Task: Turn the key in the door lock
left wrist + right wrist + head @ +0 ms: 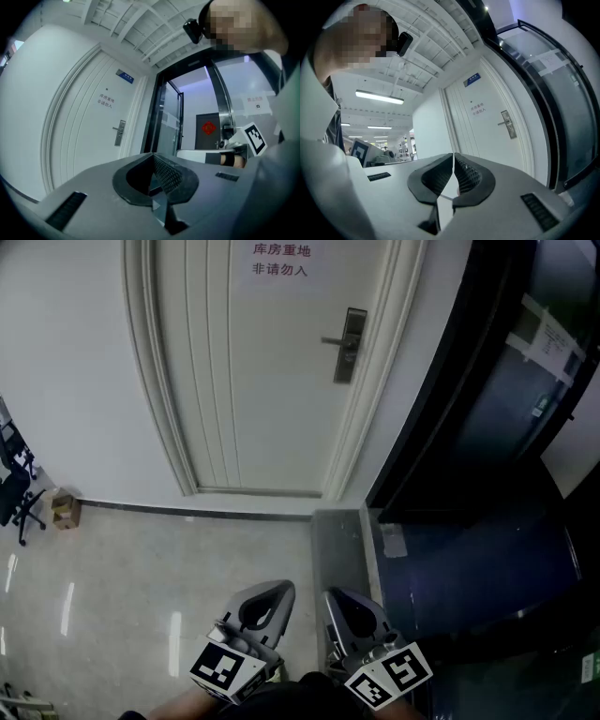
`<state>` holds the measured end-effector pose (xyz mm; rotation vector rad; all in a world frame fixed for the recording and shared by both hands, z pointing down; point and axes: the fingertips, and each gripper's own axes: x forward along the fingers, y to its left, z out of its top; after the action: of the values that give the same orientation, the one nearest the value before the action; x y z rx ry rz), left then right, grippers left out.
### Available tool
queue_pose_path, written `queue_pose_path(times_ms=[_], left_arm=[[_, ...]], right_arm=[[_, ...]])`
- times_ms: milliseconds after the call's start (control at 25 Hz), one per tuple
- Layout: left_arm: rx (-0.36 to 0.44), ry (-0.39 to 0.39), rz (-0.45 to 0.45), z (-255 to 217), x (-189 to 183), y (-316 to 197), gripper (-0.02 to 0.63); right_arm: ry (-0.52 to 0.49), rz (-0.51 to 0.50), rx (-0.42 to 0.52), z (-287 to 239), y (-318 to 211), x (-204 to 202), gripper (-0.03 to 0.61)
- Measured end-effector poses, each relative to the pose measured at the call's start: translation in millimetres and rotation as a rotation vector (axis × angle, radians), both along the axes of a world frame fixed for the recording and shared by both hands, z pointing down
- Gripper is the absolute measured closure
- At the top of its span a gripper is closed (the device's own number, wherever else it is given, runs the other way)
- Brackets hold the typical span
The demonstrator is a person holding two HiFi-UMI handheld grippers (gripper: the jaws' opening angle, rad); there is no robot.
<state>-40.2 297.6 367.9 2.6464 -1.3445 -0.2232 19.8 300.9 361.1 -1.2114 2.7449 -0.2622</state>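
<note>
A white panelled door (262,381) stands ahead, with a metal lock plate and lever handle (348,345) on its right side. The same lock plate (119,132) shows far off in the left gripper view, and the lock plate (507,124) also in the right gripper view. No key is visible at this distance. My left gripper (277,589) and right gripper (336,597) are held low and close to the body, well back from the door. Both have their jaws closed tip to tip, with nothing between them.
A dark glass door and frame (487,427) adjoin the white door on the right. A red-lettered notice (279,261) is stuck high on the door. A cardboard box (65,509) and an office chair (19,493) stand by the left wall on the shiny floor.
</note>
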Motion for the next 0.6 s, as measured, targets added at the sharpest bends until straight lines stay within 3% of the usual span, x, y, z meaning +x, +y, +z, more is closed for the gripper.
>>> queue_pose_path(times_ms=[600], left_arm=[[-0.042, 0.0, -0.029, 5.4, -18.9, -140.5, 0.611]], right_arm=[[-0.017, -0.03, -0.032, 0.4, -151.9, -18.7, 0.561]])
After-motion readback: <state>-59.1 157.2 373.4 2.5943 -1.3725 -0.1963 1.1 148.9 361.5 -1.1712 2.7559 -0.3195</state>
